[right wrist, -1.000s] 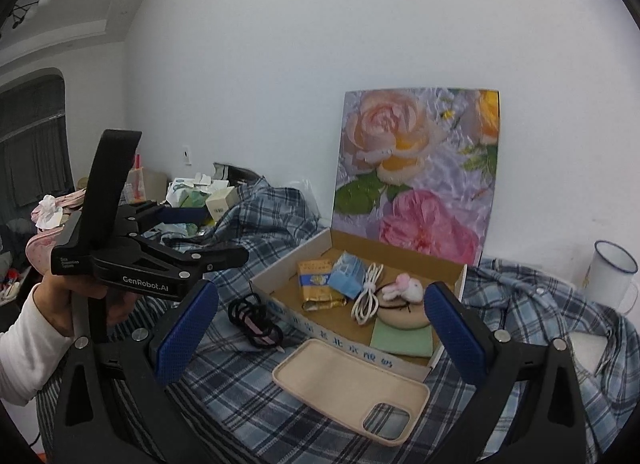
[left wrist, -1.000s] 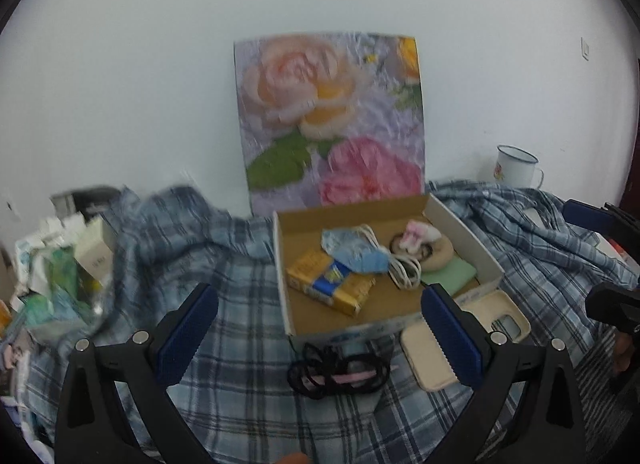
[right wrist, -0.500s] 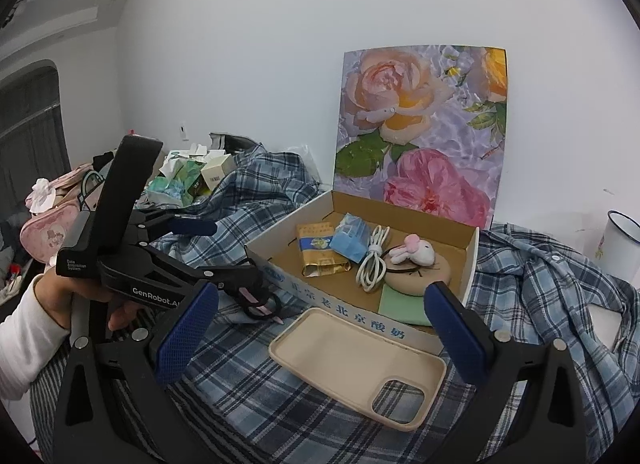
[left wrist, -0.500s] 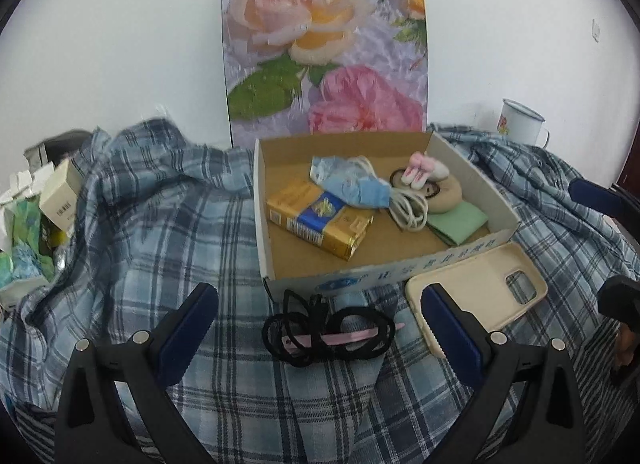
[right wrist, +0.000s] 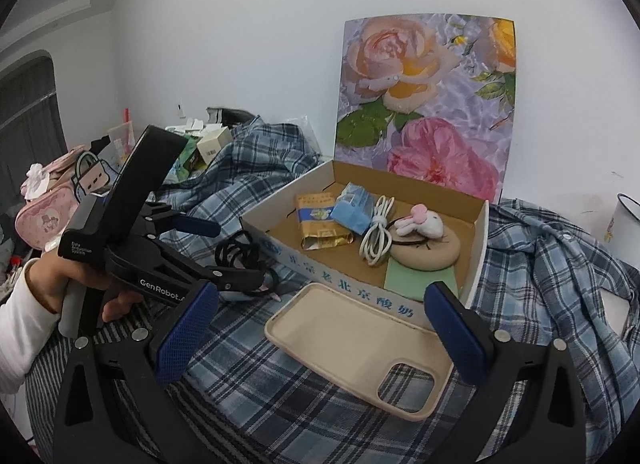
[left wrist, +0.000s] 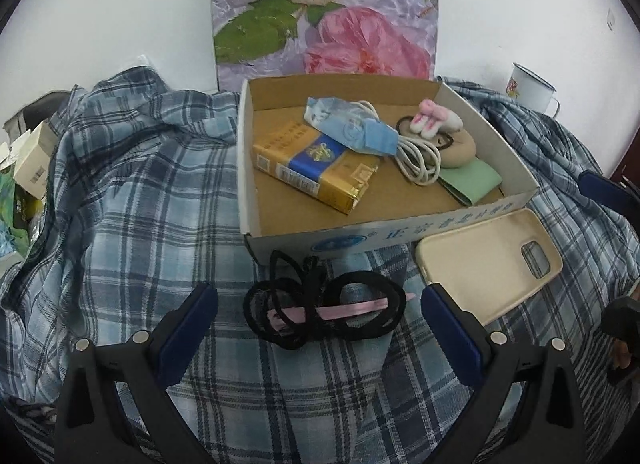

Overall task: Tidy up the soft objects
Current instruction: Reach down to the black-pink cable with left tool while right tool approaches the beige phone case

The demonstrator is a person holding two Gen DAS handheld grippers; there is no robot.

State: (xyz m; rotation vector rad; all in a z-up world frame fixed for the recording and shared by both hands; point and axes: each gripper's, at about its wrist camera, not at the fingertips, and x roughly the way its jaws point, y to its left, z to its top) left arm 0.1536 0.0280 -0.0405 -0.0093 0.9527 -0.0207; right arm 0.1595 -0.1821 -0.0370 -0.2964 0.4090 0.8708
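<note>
The left hand-held gripper [left wrist: 320, 314] has pushed in closer, jaws spread wide and now bracketing one bundle of black hair ties [left wrist: 324, 310] lying on the plaid cloth [left wrist: 120, 203], just beside the front wall of the one cardboard box [left wrist: 400, 234]. One beige phone case [right wrist: 356, 348] is sitting against that wall, ahead of the right hand-held gripper [right wrist: 322, 330], also spread, empty.
</note>
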